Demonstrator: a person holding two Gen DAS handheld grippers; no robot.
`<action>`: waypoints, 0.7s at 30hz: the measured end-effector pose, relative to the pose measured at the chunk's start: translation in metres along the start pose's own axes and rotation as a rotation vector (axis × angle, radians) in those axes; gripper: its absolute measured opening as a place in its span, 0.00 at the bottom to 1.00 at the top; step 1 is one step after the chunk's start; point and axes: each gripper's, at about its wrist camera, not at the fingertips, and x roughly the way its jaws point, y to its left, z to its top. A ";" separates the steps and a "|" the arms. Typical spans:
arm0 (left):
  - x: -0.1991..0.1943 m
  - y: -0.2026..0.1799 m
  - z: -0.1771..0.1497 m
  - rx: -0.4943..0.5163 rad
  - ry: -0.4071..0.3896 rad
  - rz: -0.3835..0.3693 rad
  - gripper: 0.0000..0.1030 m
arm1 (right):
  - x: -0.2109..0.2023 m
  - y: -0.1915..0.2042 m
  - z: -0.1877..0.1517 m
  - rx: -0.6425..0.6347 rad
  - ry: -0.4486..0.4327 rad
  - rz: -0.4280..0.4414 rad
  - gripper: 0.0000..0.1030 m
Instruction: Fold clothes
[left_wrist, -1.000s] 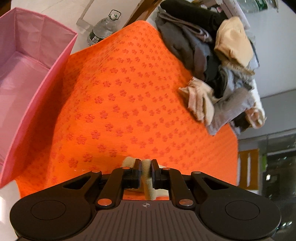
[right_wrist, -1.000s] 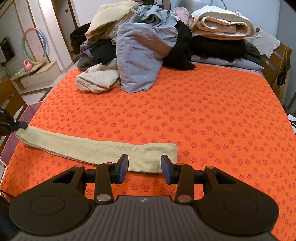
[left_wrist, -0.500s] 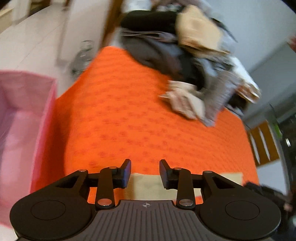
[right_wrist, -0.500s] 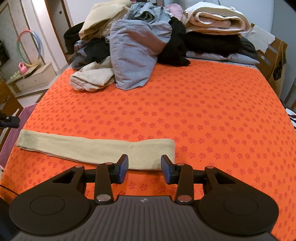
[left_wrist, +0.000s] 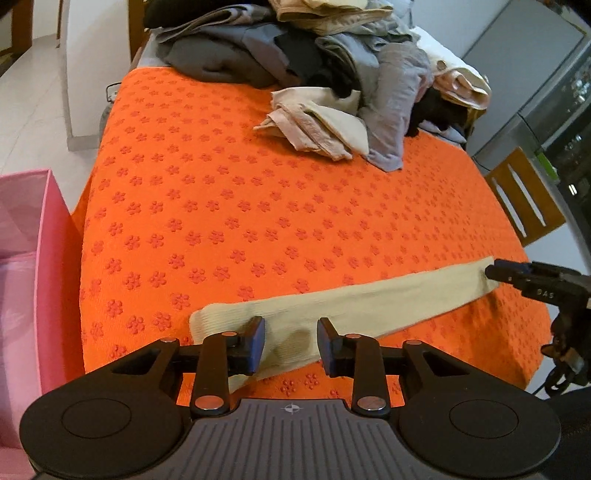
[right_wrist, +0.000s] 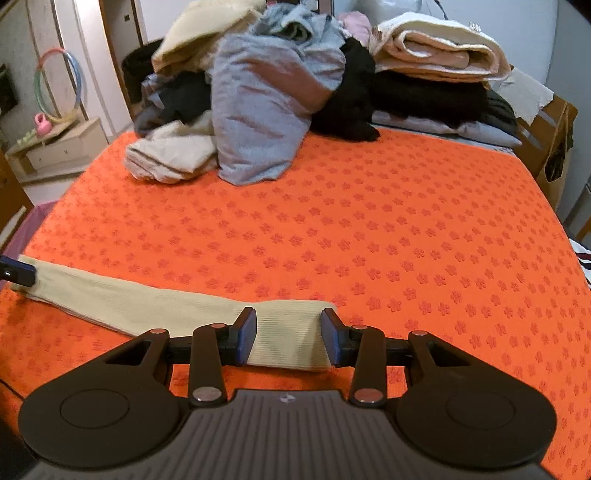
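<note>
From the left wrist, our left gripper (left_wrist: 290, 345) has let go of the beige strip (left_wrist: 354, 301) it pinched a second ago; its jaws now stand apart over the strip's left end, which lies flat along the near edge of the orange cloth (left_wrist: 258, 206). We judge the piece smoothed and ready to fold. From the right wrist, our right gripper (right_wrist: 288, 341) tilts downward, unclenched, straddling the strip's (right_wrist: 147, 304) right end without pinching it.

Long cream ribbed garment (left_wrist: 369, 301), folded into a narrow flat strip, stretched along the near edge of the orange mat (left_wrist: 258, 206), pile of unfolded clothes (right_wrist: 258, 96) heaped at the far end
</note>
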 end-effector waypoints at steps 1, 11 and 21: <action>0.000 0.001 0.001 -0.008 -0.002 0.000 0.32 | 0.004 -0.003 0.000 0.005 0.004 -0.011 0.43; 0.000 0.031 -0.001 -0.184 -0.019 -0.029 0.08 | 0.023 -0.026 -0.006 0.044 0.006 0.001 0.45; -0.011 -0.015 0.004 -0.038 -0.099 -0.167 0.22 | 0.004 -0.052 -0.009 0.236 -0.041 0.117 0.45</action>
